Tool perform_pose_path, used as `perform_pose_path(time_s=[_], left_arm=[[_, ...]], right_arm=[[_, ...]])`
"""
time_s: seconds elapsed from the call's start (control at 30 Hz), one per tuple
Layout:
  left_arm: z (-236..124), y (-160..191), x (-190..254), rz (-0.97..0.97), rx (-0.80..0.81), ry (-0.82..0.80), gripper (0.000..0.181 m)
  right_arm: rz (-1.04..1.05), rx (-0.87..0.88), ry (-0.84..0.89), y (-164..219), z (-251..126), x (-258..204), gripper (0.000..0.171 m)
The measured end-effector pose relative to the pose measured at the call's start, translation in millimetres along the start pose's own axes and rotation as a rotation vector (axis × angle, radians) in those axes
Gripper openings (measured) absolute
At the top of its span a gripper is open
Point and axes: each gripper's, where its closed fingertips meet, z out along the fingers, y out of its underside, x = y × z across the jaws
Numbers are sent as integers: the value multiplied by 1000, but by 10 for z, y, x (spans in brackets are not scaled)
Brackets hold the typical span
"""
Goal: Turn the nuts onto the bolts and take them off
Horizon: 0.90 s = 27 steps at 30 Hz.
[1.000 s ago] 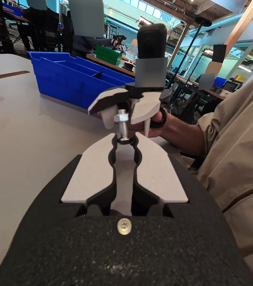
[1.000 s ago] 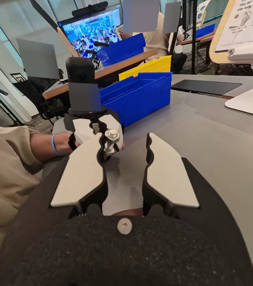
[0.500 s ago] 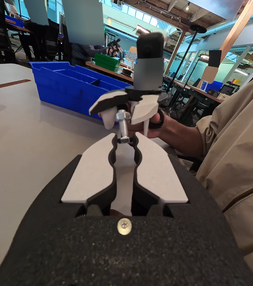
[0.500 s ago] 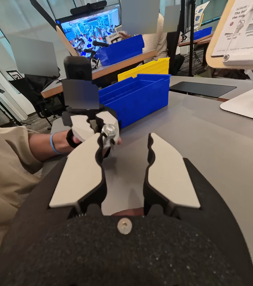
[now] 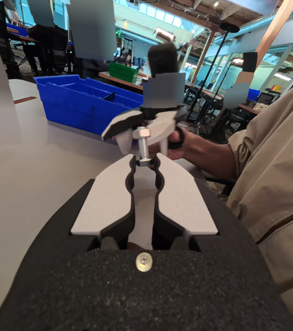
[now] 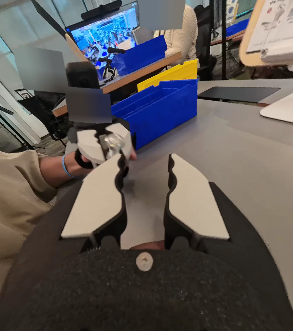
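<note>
The left gripper is clamped down on the bolt, pinching its lower end right at the fingertips, jaws nearly together. The bolt stands about upright above the table, threads bare, with the nut sitting up at its top end.

The right gripper faces the left one and comes at the bolt from the far side. Its jaws are spread wide with a clear gap between them, and it isn't gripping anything. In the left wrist view the nut sits between its two fingers, one finger hanging down just left of the threads; whether either finger actually touches the nut, I can't tell.

From the right wrist view everything's pretty motion-blurred. You can see the right gripper open with nothing between the tips there, and the bolt shows as a smeared shiny thing in the left gripper, just past the right gripper's left fingertip.

A blue bin sits on the table behind all this, well apart from the grippers. A white stand is off to the right.
</note>
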Motion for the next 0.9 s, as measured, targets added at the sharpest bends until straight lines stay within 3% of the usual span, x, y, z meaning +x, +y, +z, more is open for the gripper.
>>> perform_pose_path(time_s=[0.1, 0.27, 0.43, 0.5, 0.77, 0.9], left_arm=[[-39, -54, 1, 6, 18, -2, 19], [18, 106, -57, 11, -47, -25, 19], [7, 22, 17, 16, -21, -4, 19], [-32, -36, 14, 15, 6, 0, 19], [-16, 31, -13, 11, -20, -3, 19], [-48, -72, 55, -3, 29, 32, 19]], right_arm=[[6, 4, 24, 18, -88, 79, 50], [-59, 12, -24, -147, 23, -161, 54], [-27, -14, -20, -28, 23, -64, 62], [-19, -23, 11, 19, -36, 16, 53], [-71, -4, -30, -122, 41, -185, 55], [-51, -46, 1, 26, 28, -40, 53]])
